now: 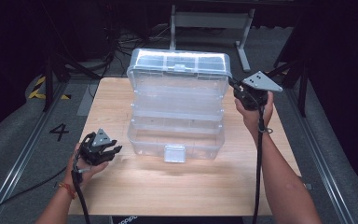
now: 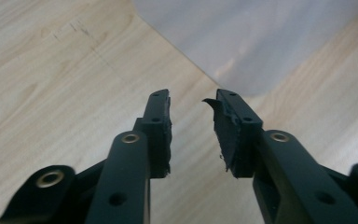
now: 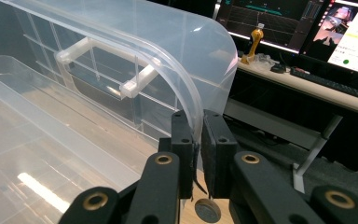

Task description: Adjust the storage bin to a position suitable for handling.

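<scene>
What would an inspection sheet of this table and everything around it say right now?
Surface: wooden table, bare apart from the box.
Job's things: clear plastic box, open, lid raised at the far side, trays look empty.
Clutter: nothing seen.
Grippers: left gripper open, fingers above the table near the box's corner; right gripper shut on the lid's edge.
Cables: one black cable trails along each forearm; more lie on the floor beyond the table.
Surroundings: dark room, grey floor with a painted 4, desk with monitors and a keyboard.
</scene>
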`<state>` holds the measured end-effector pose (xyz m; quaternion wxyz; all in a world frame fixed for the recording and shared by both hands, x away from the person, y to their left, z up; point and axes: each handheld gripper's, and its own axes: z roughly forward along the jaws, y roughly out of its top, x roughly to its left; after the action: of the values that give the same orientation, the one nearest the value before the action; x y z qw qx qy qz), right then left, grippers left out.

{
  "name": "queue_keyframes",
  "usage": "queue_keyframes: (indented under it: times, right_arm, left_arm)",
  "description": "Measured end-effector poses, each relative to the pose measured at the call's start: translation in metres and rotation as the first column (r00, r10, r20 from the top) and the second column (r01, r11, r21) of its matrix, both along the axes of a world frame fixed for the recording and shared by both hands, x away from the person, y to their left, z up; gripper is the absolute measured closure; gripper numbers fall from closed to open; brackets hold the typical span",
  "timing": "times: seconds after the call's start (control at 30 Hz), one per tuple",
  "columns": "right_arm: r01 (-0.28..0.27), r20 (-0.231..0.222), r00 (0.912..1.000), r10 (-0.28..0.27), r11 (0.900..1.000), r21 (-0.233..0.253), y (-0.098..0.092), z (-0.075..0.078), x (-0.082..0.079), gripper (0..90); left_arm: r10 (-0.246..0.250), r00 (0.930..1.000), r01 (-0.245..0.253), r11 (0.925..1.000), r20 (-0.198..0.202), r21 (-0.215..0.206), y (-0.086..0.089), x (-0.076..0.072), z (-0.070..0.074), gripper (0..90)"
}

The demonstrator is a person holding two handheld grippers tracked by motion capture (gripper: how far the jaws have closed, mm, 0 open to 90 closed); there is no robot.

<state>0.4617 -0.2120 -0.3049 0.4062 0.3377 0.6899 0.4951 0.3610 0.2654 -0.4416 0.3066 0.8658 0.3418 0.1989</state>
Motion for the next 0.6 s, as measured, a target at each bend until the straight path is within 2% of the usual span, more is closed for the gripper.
queue_keyframes:
  times: [0.07,0.13,0.17,0.2,0.23,0.27,0.4,0.47,0.5,0.6]
  right_arm:
    - [0.003,-0.004,1.0,-0.003,1.0,0.001,0.0,0.001,0.002,84.4]
    - [0.002,-0.011,0.9999,-0.001,1.0,0.006,0.0,0.002,0.004,84.4]
    - [0.0,-0.014,0.9999,0.0,1.0,0.008,0.0,0.002,0.005,84.4]
    - [0.0,-0.017,0.9999,0.0,1.0,0.009,0.0,0.003,0.006,84.4]
    - [0.0,-0.017,0.9999,0.0,1.0,0.009,0.0,0.003,0.006,84.4]
    - [-0.002,-0.021,0.9998,0.002,1.0,0.013,-0.001,0.003,0.008,84.4]
    - [-0.003,-0.026,0.9997,0.004,1.0,0.02,-0.001,0.004,0.012,84.5]
    - [-0.004,-0.03,0.9995,0.005,1.0,0.029,-0.001,0.005,0.014,84.5]
    - [-0.004,-0.033,0.9994,0.005,1.0,0.026,-0.002,0.005,0.015,84.5]
    - [-0.003,-0.037,0.9993,0.004,1.0,0.026,-0.002,0.005,0.016,84.5]
  left_arm:
    - [-0.014,0.9998,0.015,0.9997,-0.011,0.02,0.0,-0.009,-0.004,64.0]
    - [-0.028,0.9995,0.028,0.9996,-0.017,0.01,0.001,-0.02,-0.008,62.1]
    - [-0.028,0.9995,0.028,0.9996,-0.017,0.01,0.001,-0.02,-0.008,60.9]
    - [-0.031,0.999,0.03,0.9995,-0.032,-0.007,0.002,-0.028,-0.012,58.7]
    - [-0.031,0.999,0.03,0.9995,-0.032,-0.007,0.002,-0.028,-0.012,56.5]
    - [-0.033,0.9977,0.033,0.9994,-0.059,-0.012,0.002,-0.034,-0.017,54.7]
    - [-0.036,0.9965,0.036,0.9993,-0.076,-0.008,0.005,-0.04,-0.021,48.9]
    - [-0.03,0.9943,0.027,0.9994,-0.102,-0.023,0.008,-0.045,-0.026,47.8]
    - [-0.021,0.9946,0.018,0.9994,-0.101,-0.03,0.008,-0.046,-0.028,46.7]
    - [-0.014,0.993,0.004,0.9965,-0.117,-0.084,0.012,-0.048,-0.031,43.7]
